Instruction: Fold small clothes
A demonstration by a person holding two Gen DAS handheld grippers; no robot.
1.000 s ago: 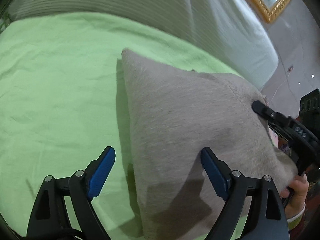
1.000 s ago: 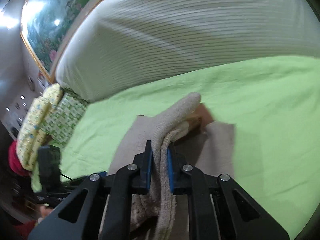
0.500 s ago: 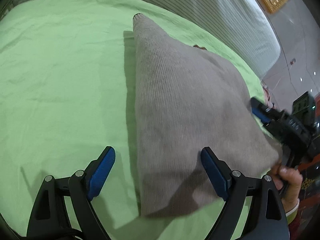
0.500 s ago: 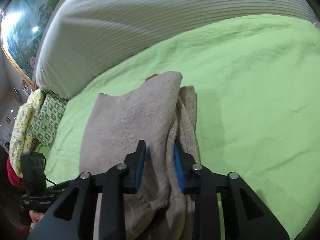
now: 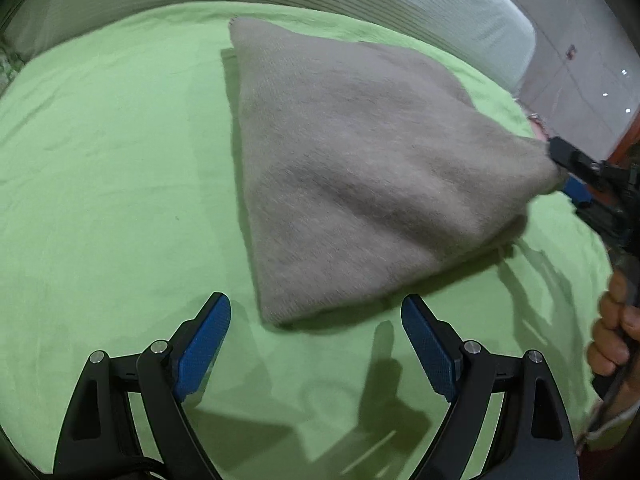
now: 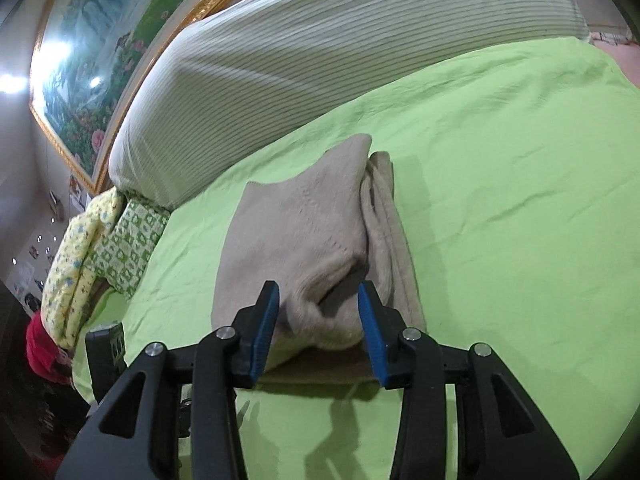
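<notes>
Since a second ago the right gripper point(image 6: 318, 312) has let its pinch go: jaws now stand apart around the near edge of the grey knit garment point(image 6: 304, 236), no longer clamping it. Nearest the left camera, the left gripper point(image 5: 316, 336) hangs wide open, empty, just short of the garment's near corner. Folded over on the green sheet point(image 6: 500, 200), the garment looks nearly done; perhaps smoothing remains. Its long axis runs away toward the striped headboard cushion point(image 6: 320, 60).

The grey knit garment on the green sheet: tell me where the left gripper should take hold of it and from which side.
Probably the near rounded corner of the grey knit garment, approached low from the front by the open left gripper. That folded corner points at it and lies flat on the green sheet, free of the right gripper.
</notes>
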